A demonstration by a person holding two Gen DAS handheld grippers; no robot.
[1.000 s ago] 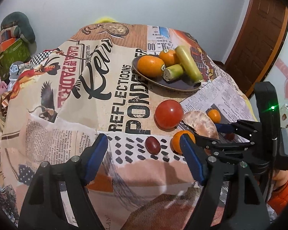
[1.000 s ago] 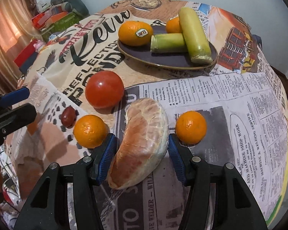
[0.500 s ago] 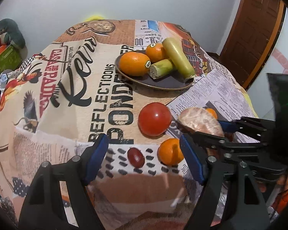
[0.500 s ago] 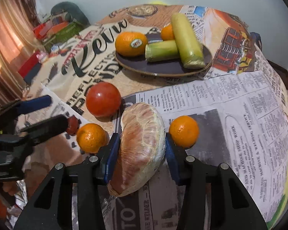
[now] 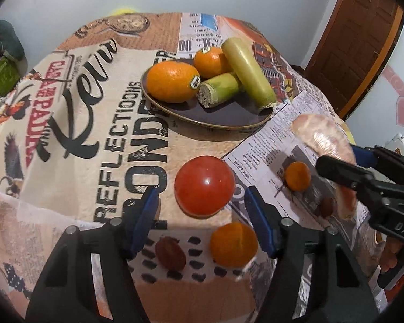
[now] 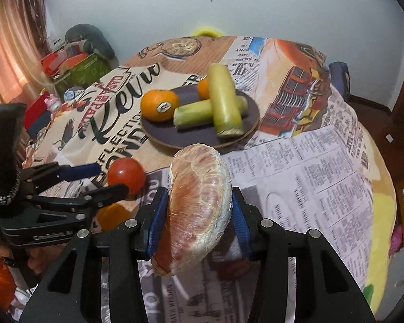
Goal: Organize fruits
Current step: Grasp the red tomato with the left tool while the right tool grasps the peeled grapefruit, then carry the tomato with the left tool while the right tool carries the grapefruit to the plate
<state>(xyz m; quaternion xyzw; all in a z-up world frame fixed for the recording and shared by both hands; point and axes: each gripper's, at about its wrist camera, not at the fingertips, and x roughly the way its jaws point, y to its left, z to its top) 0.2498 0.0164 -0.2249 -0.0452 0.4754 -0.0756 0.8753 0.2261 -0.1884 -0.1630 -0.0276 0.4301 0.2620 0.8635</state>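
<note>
You have lifted the peeled pomelo segment (image 6: 199, 204) off the newsprint tablecloth (image 6: 323, 177); a second ago it lay there. Your right gripper (image 6: 196, 218) pinches it between its blue pads, above the cloth and short of the dark plate (image 6: 202, 137) (already holding oranges and sugarcane). Your left gripper (image 5: 202, 220) has moved forward, jaws spread around the tomato (image 5: 204, 185), apart from it; a small orange (image 5: 233, 244) sits nearer.

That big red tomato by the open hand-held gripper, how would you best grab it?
Grip the tomato across its widest middle, coming from the near side, where the open left hand-held gripper already faces it. It is round and smooth, so a pinch higher up would likely slip.
</note>
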